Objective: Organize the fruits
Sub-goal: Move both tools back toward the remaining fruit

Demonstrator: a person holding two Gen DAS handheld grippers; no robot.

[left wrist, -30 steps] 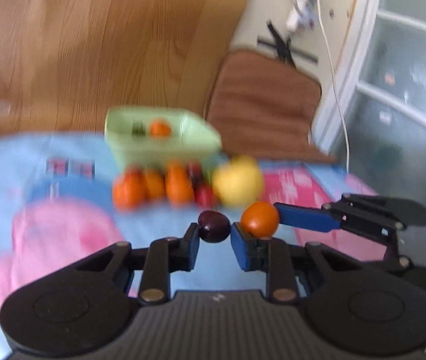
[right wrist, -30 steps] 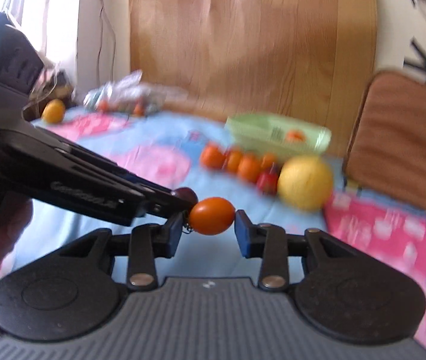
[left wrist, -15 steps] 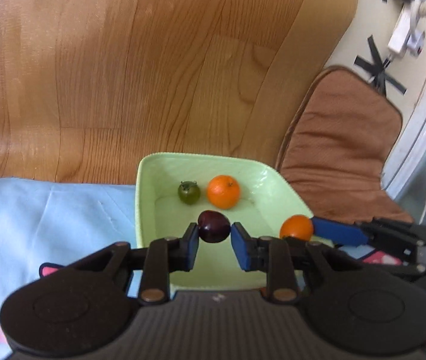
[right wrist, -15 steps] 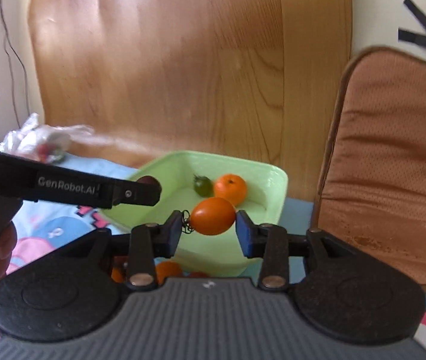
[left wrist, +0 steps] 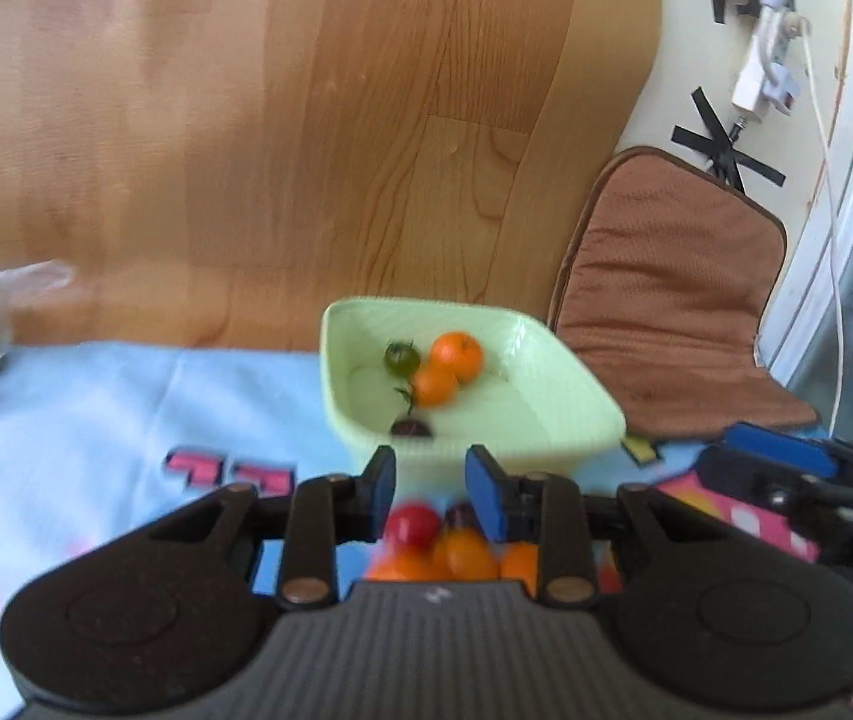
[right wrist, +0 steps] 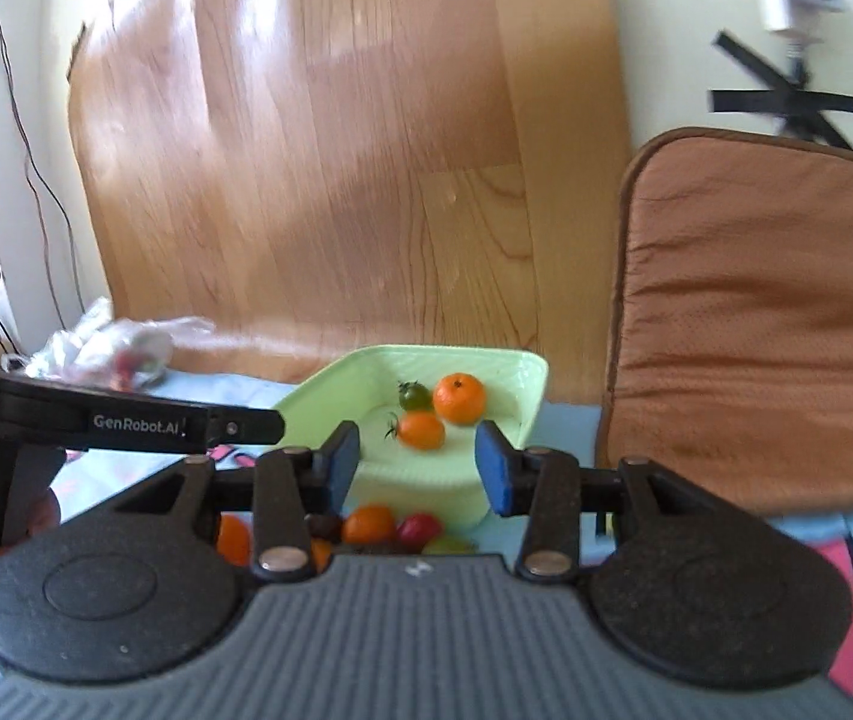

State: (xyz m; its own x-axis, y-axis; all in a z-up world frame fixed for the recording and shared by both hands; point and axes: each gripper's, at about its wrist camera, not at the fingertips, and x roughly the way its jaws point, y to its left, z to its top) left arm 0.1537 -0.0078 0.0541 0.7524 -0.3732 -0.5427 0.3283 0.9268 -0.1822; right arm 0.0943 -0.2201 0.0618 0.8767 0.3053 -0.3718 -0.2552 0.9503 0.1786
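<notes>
Both grippers, left [left wrist: 430, 474] and right [right wrist: 418, 456], fingers spread and holding nothing; four fruits lie in the green basket [left wrist: 570, 396].

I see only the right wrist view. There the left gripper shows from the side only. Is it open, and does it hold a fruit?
Observer: The left gripper is open, and nothing is between its fingers.
Operator: Thank you. Is anything in the bowl hidden from me?
Observer: Yes. A dark tomato lies inside it, close to the near wall, and that wall covers it in your view.
</notes>
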